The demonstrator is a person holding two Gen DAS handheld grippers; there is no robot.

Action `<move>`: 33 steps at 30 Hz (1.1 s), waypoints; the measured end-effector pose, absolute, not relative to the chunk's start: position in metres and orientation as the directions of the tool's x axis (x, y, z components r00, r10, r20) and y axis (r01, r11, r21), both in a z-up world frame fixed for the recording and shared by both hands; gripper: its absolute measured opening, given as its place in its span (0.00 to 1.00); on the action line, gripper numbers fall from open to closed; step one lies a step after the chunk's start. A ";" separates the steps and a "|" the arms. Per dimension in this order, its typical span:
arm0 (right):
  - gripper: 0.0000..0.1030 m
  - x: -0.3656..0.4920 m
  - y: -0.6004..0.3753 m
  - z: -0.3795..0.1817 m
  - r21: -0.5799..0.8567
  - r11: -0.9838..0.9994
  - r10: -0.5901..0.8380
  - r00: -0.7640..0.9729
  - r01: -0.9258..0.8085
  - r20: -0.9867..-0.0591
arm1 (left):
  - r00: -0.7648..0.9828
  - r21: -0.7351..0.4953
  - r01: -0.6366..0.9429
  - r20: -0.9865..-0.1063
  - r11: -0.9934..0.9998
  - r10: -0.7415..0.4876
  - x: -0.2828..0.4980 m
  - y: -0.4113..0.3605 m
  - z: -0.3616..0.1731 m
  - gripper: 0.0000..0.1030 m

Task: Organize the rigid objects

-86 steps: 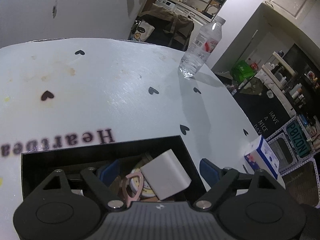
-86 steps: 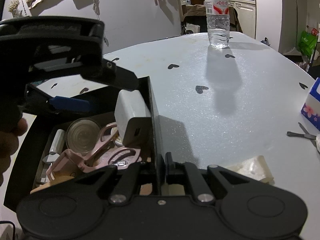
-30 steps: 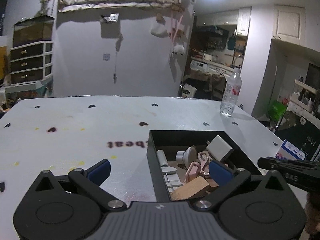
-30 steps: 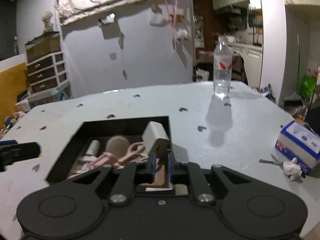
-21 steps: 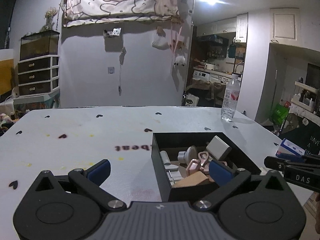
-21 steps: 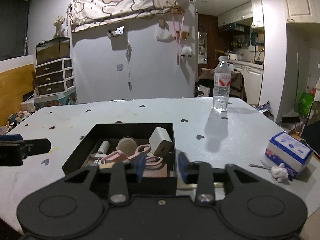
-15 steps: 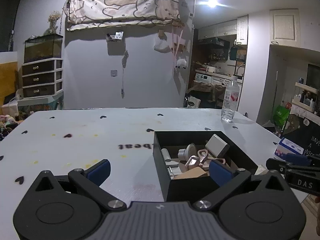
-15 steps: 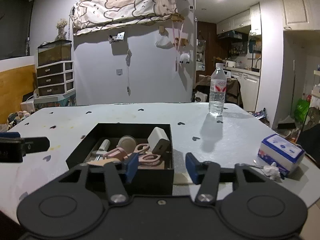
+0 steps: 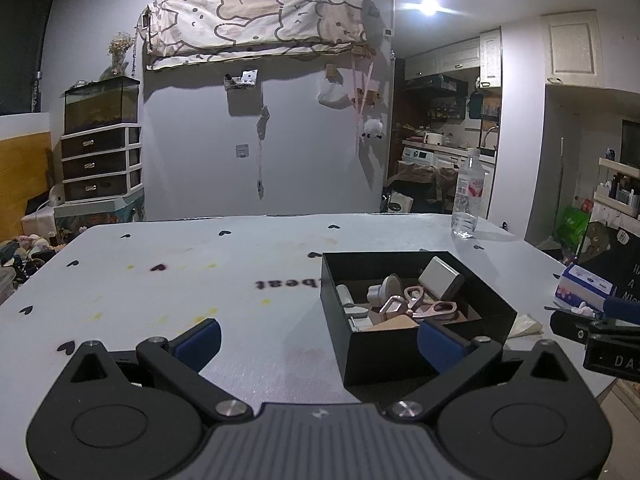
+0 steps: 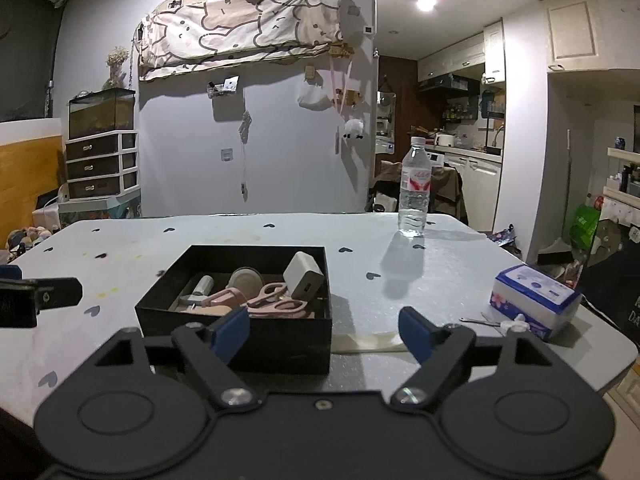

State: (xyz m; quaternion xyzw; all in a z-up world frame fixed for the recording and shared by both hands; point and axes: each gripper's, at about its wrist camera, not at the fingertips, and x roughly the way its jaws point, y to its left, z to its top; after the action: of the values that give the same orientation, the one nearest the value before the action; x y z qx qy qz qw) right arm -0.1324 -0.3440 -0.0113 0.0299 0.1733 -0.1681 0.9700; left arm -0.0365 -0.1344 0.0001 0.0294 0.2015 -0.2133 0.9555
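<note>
A black open box [image 9: 420,344] [image 10: 236,338] stands on the white table [image 9: 200,280] near its front edge. It holds a white charger block [image 9: 440,282] [image 10: 303,274], pink scissors [image 9: 434,310] [image 10: 276,300], a round lidded tin [image 10: 245,280] and other small items. My left gripper [image 9: 318,340] is open and empty, held back from the box at its left front. My right gripper [image 10: 326,330] is open and empty, just in front of the box's right corner. Each gripper's tip shows at the edge of the other's view.
A clear water bottle [image 9: 467,194] [image 10: 414,190] stands at the table's far right. A blue and white tissue pack [image 10: 534,300] [image 9: 588,288] and small metal scissors [image 10: 480,322] lie near the right edge. A clear plastic wrapper [image 10: 368,342] lies beside the box.
Both grippers have drawn back and levelled out from over the box. The right gripper, shut a second ago, has opened wide. The box's contents have not moved.
</note>
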 end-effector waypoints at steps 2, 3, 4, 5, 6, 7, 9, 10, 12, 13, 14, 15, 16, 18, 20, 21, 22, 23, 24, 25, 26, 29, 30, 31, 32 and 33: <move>0.83 -0.134 -0.343 -0.011 -0.002 0.940 -0.320 0.882 0.340 -0.347 | 0.829 -0.028 0.417 -0.399 0.909 -0.392 -0.038 -0.133 -0.001 1.00; 0.84 -0.136 -0.343 -0.011 -0.003 0.940 -0.321 0.882 0.341 -0.346 | 0.829 -0.027 0.415 -0.401 0.909 -0.391 -0.039 -0.133 -0.002 1.00; 0.84 -0.136 -0.342 -0.011 -0.003 0.940 -0.322 0.882 0.342 -0.345 | 0.828 -0.027 0.414 -0.403 0.910 -0.389 -0.040 -0.133 -0.002 1.00; 0.85 -0.137 -0.342 -0.011 -0.001 0.940 -0.322 0.882 0.342 -0.344 | 0.827 -0.028 0.414 -0.406 0.910 -0.388 -0.041 -0.132 -0.003 1.00; 0.86 -0.137 -0.342 -0.011 0.000 0.939 -0.323 0.882 0.344 -0.344 | 0.826 -0.028 0.413 -0.409 0.910 -0.388 -0.041 -0.132 -0.003 1.00; 0.87 -0.137 -0.342 -0.011 0.001 0.938 -0.326 0.880 0.348 -0.344 | 0.826 -0.025 0.412 -0.411 0.911 -0.385 -0.041 -0.132 -0.003 1.00; 0.88 -0.138 -0.342 -0.011 -0.001 0.934 -0.335 0.877 0.356 -0.345 | 0.827 -0.021 0.410 -0.413 0.912 -0.381 -0.041 -0.133 -0.004 1.00; 0.89 -0.138 -0.342 -0.011 -0.002 0.933 -0.338 0.876 0.360 -0.345 | 0.827 -0.020 0.410 -0.413 0.912 -0.381 -0.041 -0.133 -0.004 1.00; 0.89 -0.138 -0.343 -0.010 -0.001 0.932 -0.342 0.874 0.364 -0.345 | 0.827 -0.019 0.410 -0.414 0.912 -0.381 -0.042 -0.133 -0.004 1.00; 0.90 -0.138 -0.343 -0.010 -0.001 0.931 -0.342 0.874 0.365 -0.345 | 0.827 -0.019 0.410 -0.414 0.912 -0.380 -0.042 -0.133 -0.004 1.00; 0.90 -0.138 -0.343 -0.010 -0.001 0.931 -0.343 0.874 0.365 -0.345 | 0.826 -0.019 0.410 -0.415 0.912 -0.381 -0.042 -0.133 -0.004 1.00; 0.90 -0.138 -0.343 -0.010 -0.001 0.930 -0.345 0.873 0.367 -0.345 | 0.826 -0.019 0.411 -0.416 0.912 -0.381 -0.042 -0.133 -0.004 1.00; 0.90 -0.138 -0.343 -0.010 -0.002 0.930 -0.345 0.873 0.368 -0.345 | 0.826 -0.018 0.411 -0.416 0.912 -0.381 -0.042 -0.133 -0.004 1.00; 0.90 -0.138 -0.343 -0.010 -0.002 0.931 -0.343 0.874 0.364 -0.344 | 0.826 -0.019 0.410 -0.416 0.912 -0.380 -0.042 -0.133 -0.004 1.00; 0.90 -0.138 -0.342 -0.010 -0.003 0.932 -0.342 0.875 0.363 -0.344 | 0.826 -0.019 0.409 -0.416 0.912 -0.380 -0.042 -0.133 -0.004 1.00; 0.90 -0.138 -0.342 -0.010 -0.003 0.932 -0.342 0.875 0.363 -0.344 | 0.826 -0.019 0.410 -0.416 0.912 -0.380 -0.042 -0.133 -0.004 1.00; 0.90 -0.138 -0.342 -0.010 -0.003 0.932 -0.342 0.875 0.363 -0.344 | 0.826 -0.019 0.411 -0.416 0.912 -0.380 -0.042 -0.132 -0.004 1.00; 0.90 -0.139 -0.342 -0.010 -0.002 0.932 -0.342 0.875 0.363 -0.343 | 0.826 -0.018 0.410 -0.416 0.912 -0.380 -0.042 -0.132 -0.004 1.00; 0.90 -0.139 -0.342 -0.010 0.000 0.932 -0.340 0.876 0.362 -0.342 | 0.826 -0.017 0.410 -0.416 0.912 -0.380 -0.042 -0.132 -0.004 1.00; 0.90 -0.139 -0.342 -0.010 0.002 0.933 -0.338 0.877 0.360 -0.341 | 0.826 -0.018 0.411 -0.415 0.912 -0.380 -0.042 -0.132 -0.004 1.00; 0.90 -0.139 -0.342 -0.010 0.002 0.933 -0.338 0.877 0.360 -0.341 | 0.826 -0.018 0.411 -0.416 0.911 -0.381 -0.042 -0.132 -0.004 1.00; 0.91 -0.139 -0.342 -0.010 0.002 0.933 -0.338 0.877 0.360 -0.341 | 0.826 -0.019 0.411 -0.417 0.912 -0.381 -0.042 -0.132 -0.004 1.00; 0.91 -0.139 -0.342 -0.010 0.002 0.933 -0.337 0.877 0.360 -0.341 | 0.826 -0.019 0.411 -0.417 0.912 -0.380 -0.042 -0.132 -0.004 1.00; 0.91 -0.139 -0.341 -0.009 0.001 0.933 -0.337 0.878 0.359 -0.340 | 0.826 -0.019 0.411 -0.416 0.911 -0.381 -0.042 -0.132 -0.004 1.00; 0.91 -0.139 -0.341 -0.009 0.001 0.933 -0.338 0.877 0.360 -0.341 | 0.826 -0.019 0.411 -0.416 0.912 -0.381 -0.042 -0.132 -0.004 1.00; 0.91 -0.139 -0.341 -0.009 0.001 0.933 -0.338 0.877 0.360 -0.341 | 0.826 -0.019 0.411 -0.416 0.912 -0.381 -0.042 -0.132 -0.004 1.00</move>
State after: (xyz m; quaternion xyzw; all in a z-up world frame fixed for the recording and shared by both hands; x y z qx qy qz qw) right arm -0.1394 -0.3413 -0.0093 0.0321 0.1699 -0.1802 0.9683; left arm -0.0420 -0.1321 -0.0036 0.0358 0.2103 -0.2072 0.9547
